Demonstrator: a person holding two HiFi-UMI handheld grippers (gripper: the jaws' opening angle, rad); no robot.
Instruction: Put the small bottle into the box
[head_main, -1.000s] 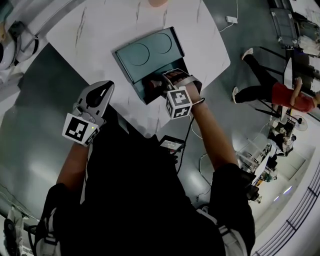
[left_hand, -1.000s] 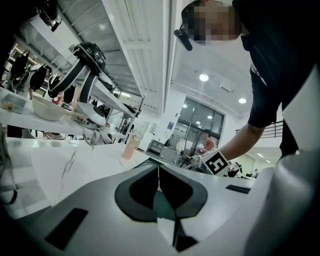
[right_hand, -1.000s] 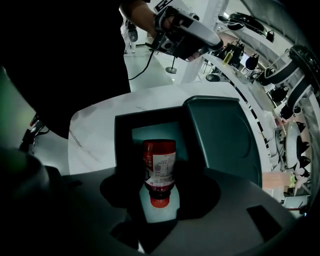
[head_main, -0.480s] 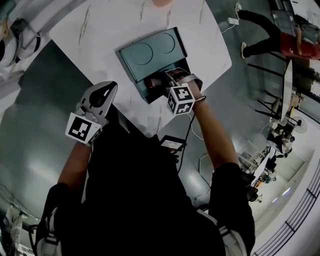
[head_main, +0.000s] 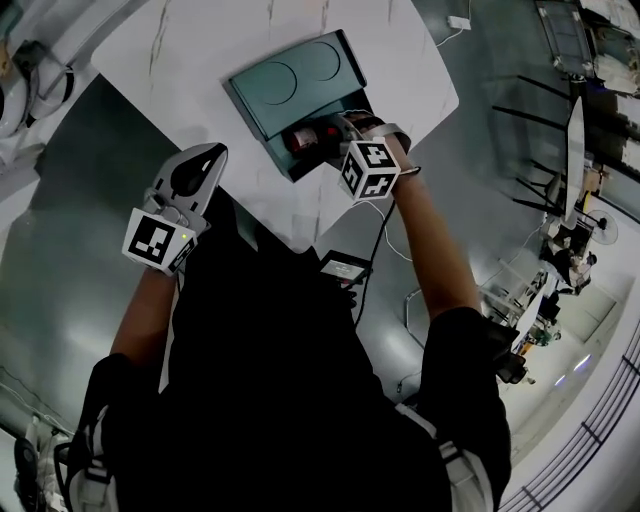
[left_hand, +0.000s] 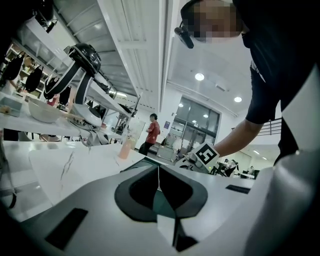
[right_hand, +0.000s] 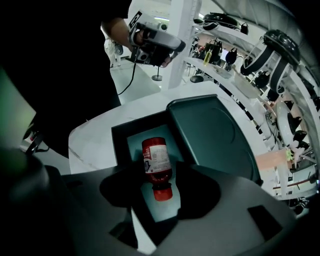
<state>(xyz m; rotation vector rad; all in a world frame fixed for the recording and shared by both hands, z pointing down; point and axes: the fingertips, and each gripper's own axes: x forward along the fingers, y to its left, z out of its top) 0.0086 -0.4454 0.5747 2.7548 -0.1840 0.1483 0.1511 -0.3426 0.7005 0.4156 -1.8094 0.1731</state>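
Observation:
The small red bottle (right_hand: 156, 162) lies on its side on the floor of the open teal box (right_hand: 120, 135), its red cap toward my right gripper (right_hand: 159, 200). That gripper hovers over the box's near end, open, its jaws standing wider than the cap and apart from it. In the head view the bottle (head_main: 305, 137) shows inside the box (head_main: 262, 125), just left of the right gripper (head_main: 345, 135). My left gripper (head_main: 205, 160) hangs at the table's near left edge, shut and holding nothing (left_hand: 159, 172).
The box's lid (head_main: 300, 85) lies folded open on the far side, on the white marble table (head_main: 200, 60). A pink cup (left_hand: 125, 148) stands farther back on the table. A black device (head_main: 343, 268) with a cable sits below the table's near edge.
The right gripper has drawn back from the bottle, which now shows whole and free on the box floor. The left gripper has stayed put.

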